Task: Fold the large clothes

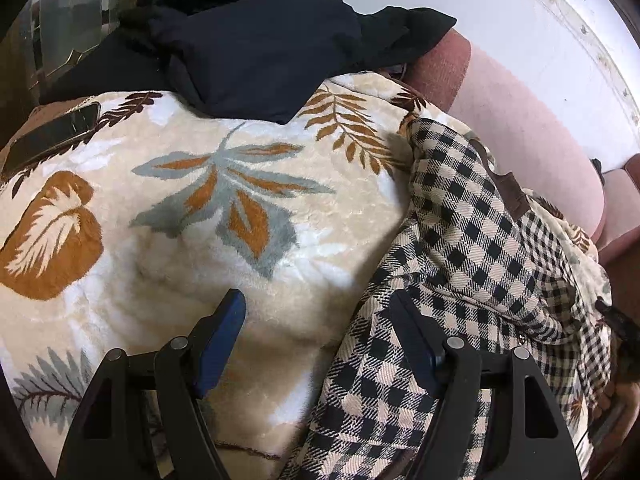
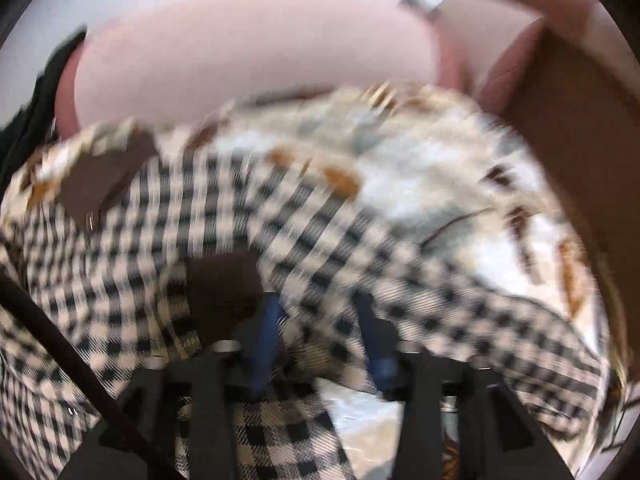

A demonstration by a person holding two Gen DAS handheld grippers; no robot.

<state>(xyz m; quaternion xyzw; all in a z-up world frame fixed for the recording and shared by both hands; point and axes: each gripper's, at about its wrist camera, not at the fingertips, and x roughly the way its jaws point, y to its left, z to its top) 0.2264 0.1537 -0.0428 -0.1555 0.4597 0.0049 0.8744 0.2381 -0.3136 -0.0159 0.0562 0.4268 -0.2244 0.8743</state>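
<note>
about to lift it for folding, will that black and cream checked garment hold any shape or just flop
The black and cream checked woven garment will probably flop: it already lies crumpled in soft folds on the leaf-patterned fleece blanket. It looks fairly thick, so likely weighty, and one pinched edge would probably let the rest hang.

The shirt (image 1: 460, 248) lies on the blanket (image 1: 224, 216), under the right finger. A phone (image 1: 52, 132) lies far ahead-left; a dark garment (image 1: 256, 40) is heaped ahead, before the sofa back (image 1: 528, 120).

The left gripper (image 1: 320, 316) is spread wide, blue-padded fingers (image 1: 224, 340) angled apart and gripping nothing. The right gripper (image 2: 320, 320), blurred, shows its fingers (image 2: 266, 332) parted more narrowly.
</note>
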